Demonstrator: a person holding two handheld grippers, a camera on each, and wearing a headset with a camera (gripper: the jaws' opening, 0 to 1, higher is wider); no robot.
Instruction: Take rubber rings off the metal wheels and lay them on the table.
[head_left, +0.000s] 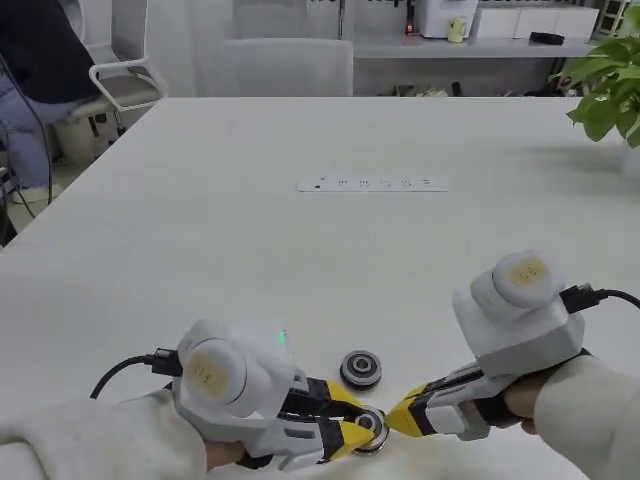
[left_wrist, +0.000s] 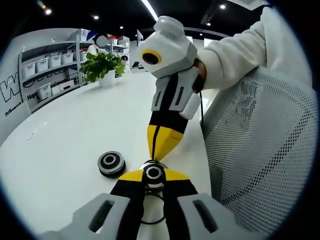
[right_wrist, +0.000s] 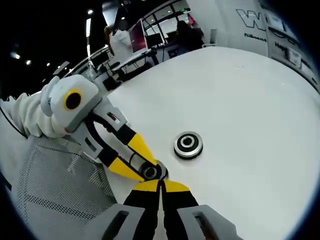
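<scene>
1. Head view: the left gripper (head_left: 352, 430) clamps a wheel (head_left: 372, 428) at the table (head_left: 300, 250) edge, just nearer than the loose wheel (head_left: 361, 368). The right gripper (head_left: 398, 420) meets the clamped wheel.
2. Left gripper view: a mesh chair (left_wrist: 260, 150) crowds the side away from the loose wheel (left_wrist: 111, 164).
3. Right gripper view: the right gripper's (right_wrist: 160, 184) jaws are pressed together and touch the clamped wheel (right_wrist: 150, 171). Bare table lies beyond the loose wheel (right_wrist: 188, 144).

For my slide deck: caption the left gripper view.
Left gripper clamps a metal wheel; right gripper's closed tips reach it; second wheel nearby.

On the table (head_left: 300, 250), a metal wheel (head_left: 361, 368) lies just behind a second wheel (right_wrist: 150, 171), flanked by left gripper (head_left: 358, 421) and right gripper (head_left: 397, 418).
</scene>
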